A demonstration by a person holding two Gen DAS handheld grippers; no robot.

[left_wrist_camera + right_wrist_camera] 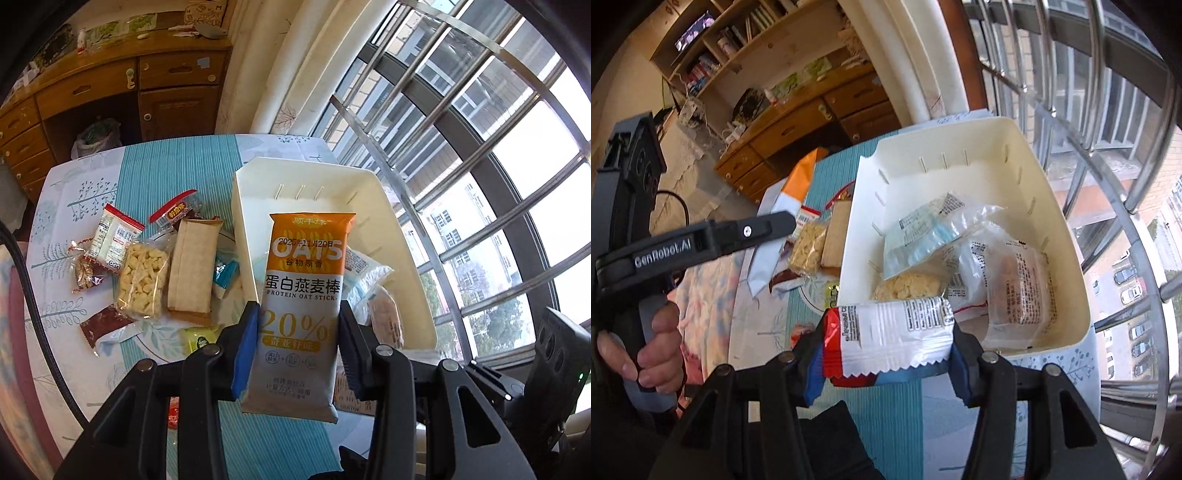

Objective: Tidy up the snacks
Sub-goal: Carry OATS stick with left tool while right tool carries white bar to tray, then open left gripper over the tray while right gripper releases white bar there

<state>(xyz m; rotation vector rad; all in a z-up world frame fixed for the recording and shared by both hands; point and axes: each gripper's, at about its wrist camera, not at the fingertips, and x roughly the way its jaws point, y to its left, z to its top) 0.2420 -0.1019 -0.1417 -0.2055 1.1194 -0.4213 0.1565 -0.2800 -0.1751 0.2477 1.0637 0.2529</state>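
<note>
A table (155,177) with a teal striped cloth stands against a barred window (461,155), a wooden dresser (110,92) behind it. At the table's window edge sits a white bin (1052,206), already holding several clear-wrapped snacks, among them a pale blue packet (916,236) and a wrapped cake (1019,288); it appears to be the collecting point. More snacks lie loose on the cloth beside the bin's near wall: a long tan bar (192,266), a bag of pale puffed pieces (142,280) and a small red-edged packet (110,236). The left gripper (299,332) pinches an orange and white oat bar (306,280) upright by its lower half, poised above the bin's near wall, likely for dropping in. The right gripper (886,354) pinches a red and white wafer packet (890,336) crosswise, just short of the bin's near corner. The packets already inside crowd the near half; the far end of the bin is bare.
</note>
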